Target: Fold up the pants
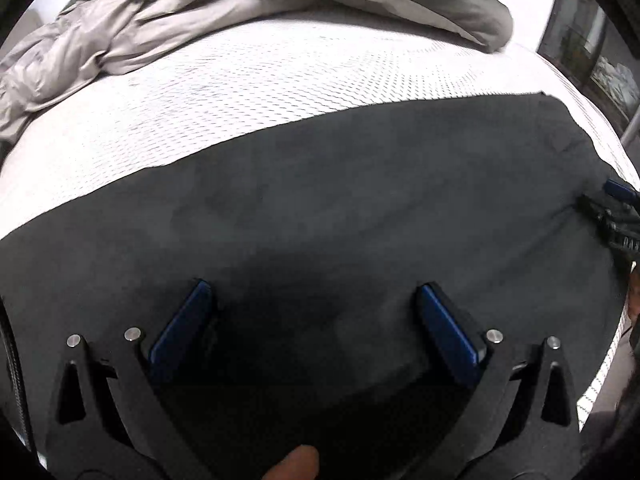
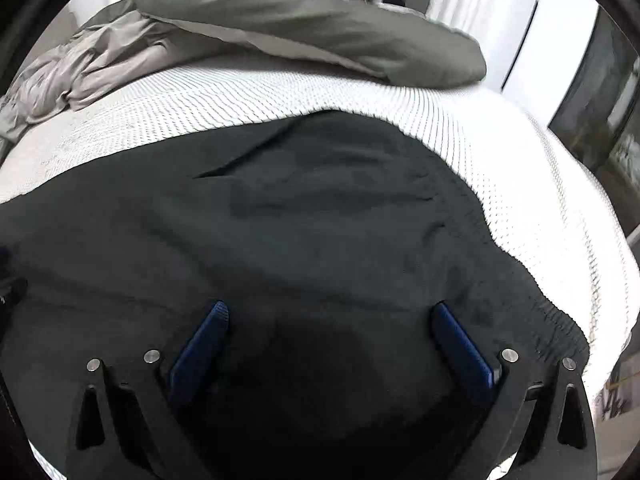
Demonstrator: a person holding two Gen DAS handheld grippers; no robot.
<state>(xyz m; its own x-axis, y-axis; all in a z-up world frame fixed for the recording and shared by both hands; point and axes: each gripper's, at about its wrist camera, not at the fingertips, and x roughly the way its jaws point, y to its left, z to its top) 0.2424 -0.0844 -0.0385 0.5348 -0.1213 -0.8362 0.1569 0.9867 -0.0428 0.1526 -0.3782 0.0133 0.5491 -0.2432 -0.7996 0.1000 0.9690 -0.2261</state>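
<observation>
Dark grey pants (image 1: 320, 208) lie flat across a white mattress (image 1: 240, 88). My left gripper (image 1: 312, 292) is open just above the cloth, its blue pads (image 1: 180, 332) wide apart and holding nothing. In the right wrist view the pants (image 2: 300, 220) show their gathered waistband (image 2: 556, 320) at the right. My right gripper (image 2: 330, 312) is open over the cloth near the waistband, empty. The right gripper's tip also shows at the right edge of the left wrist view (image 1: 616, 216), resting on the pants.
A crumpled grey duvet (image 1: 100, 40) and a grey-green pillow (image 2: 320, 24) lie at the far side of the mattress (image 2: 520, 168). The mattress edge drops off at the right. A window or dark frame (image 2: 600, 100) stands beyond it.
</observation>
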